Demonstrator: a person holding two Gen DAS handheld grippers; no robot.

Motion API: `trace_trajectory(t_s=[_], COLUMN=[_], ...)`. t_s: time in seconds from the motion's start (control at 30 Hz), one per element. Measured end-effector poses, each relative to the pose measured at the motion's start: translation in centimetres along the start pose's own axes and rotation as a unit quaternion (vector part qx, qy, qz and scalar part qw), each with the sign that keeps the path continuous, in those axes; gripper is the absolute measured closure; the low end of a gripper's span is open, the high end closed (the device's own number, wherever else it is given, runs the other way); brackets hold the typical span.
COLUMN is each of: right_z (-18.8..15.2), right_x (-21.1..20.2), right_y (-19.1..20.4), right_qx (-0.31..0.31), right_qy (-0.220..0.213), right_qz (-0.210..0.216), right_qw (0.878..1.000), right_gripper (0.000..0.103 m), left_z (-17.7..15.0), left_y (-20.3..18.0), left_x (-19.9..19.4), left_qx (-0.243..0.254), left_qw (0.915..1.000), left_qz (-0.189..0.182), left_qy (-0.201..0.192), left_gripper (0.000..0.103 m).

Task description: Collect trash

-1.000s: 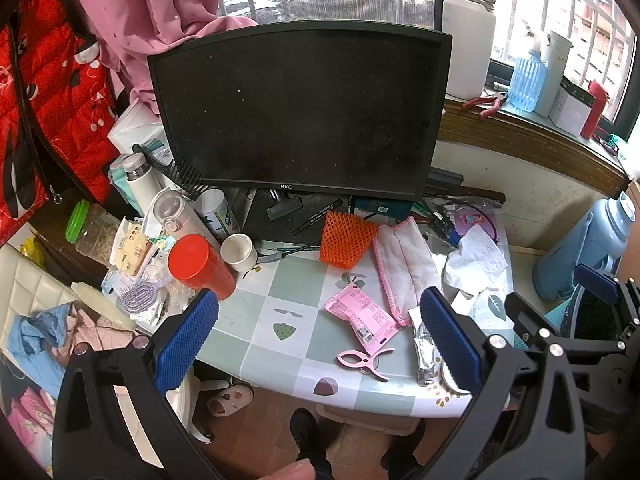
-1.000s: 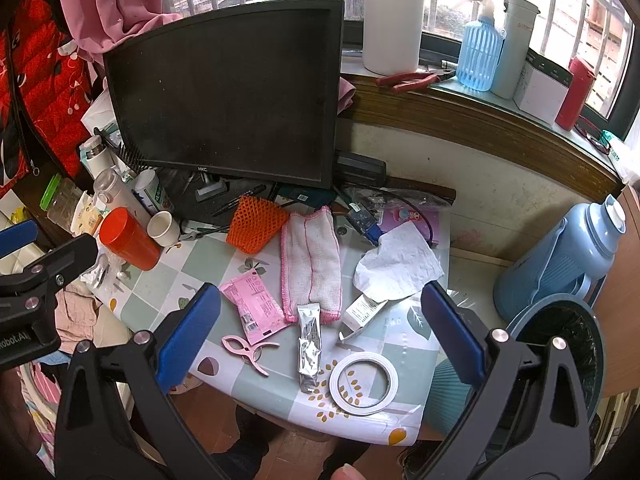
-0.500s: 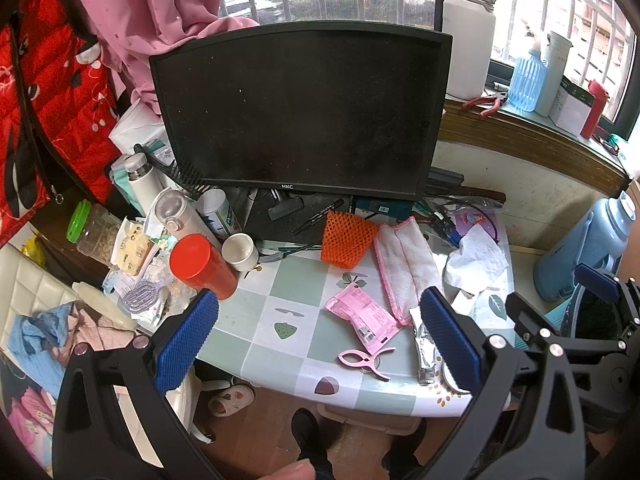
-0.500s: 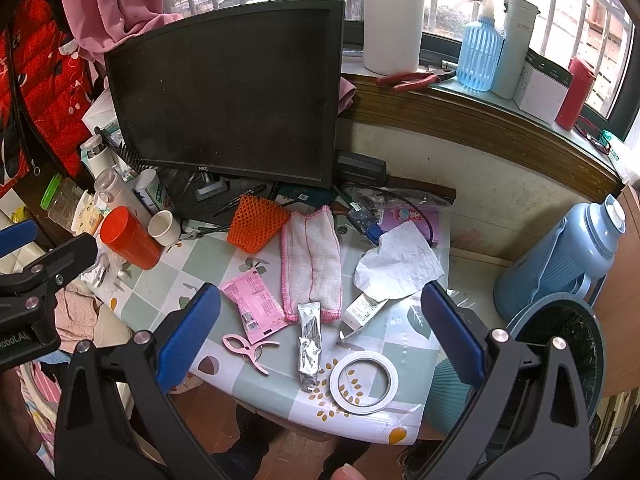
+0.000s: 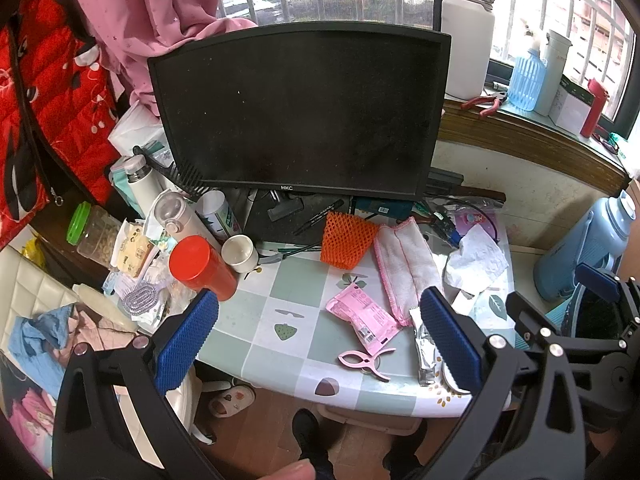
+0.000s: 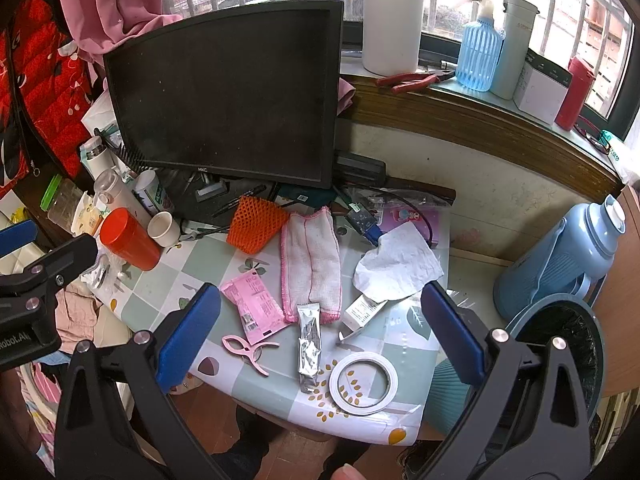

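Observation:
On the tiled table (image 6: pixel 208 264) lie a pink wrapper (image 6: pixel 256 306), a silver foil wrapper (image 6: pixel 309 344), a crumpled white paper (image 6: pixel 400 266) and a small white box (image 6: pixel 362 311). The pink wrapper (image 5: pixel 362 318), the foil wrapper (image 5: pixel 423 354) and the white paper (image 5: pixel 476 260) also show in the left wrist view. A dark-lined bin (image 6: pixel 568 344) stands right of the table. My left gripper (image 5: pixel 318 342) and my right gripper (image 6: pixel 320 330) are both open and empty, held above the table's near edge.
A black monitor (image 6: pixel 228 96) stands at the back. An orange net (image 6: pixel 256 229), a pink-edged cloth (image 6: pixel 310 260), a pink clip (image 6: pixel 246 350), a tape roll (image 6: pixel 363 378), a red cup (image 6: pixel 128 244) and a white cup (image 6: pixel 164 229) are on the table. A blue thermos (image 6: pixel 568 256) stands right.

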State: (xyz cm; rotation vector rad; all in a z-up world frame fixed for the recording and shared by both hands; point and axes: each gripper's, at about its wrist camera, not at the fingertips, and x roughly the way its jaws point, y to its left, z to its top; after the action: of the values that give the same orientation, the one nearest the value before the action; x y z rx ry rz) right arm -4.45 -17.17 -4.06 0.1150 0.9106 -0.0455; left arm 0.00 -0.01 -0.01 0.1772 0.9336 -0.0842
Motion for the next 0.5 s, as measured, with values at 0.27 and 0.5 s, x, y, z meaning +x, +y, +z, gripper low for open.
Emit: trace_trajectory(t_s=[0.27, 0.5], right_z=[0.06, 0.1], right_x=[0.07, 0.15], right_y=[-0.04, -0.05], right_qx=[0.0, 0.0], right_qy=[0.0, 0.0], right_qz=[0.0, 0.001], right_qw=[1.0, 1.0], right_gripper=[0.004, 0.004], left_z=[0.0, 0.0], left_y=[0.0, 0.0], left_x=[0.0, -0.01], left_qx=[0.0, 0.0], left_qw=[1.0, 1.0], left_qz=[0.001, 0.001], left_qy=[-0.001, 0.0], left_gripper=[0.005, 0.005])
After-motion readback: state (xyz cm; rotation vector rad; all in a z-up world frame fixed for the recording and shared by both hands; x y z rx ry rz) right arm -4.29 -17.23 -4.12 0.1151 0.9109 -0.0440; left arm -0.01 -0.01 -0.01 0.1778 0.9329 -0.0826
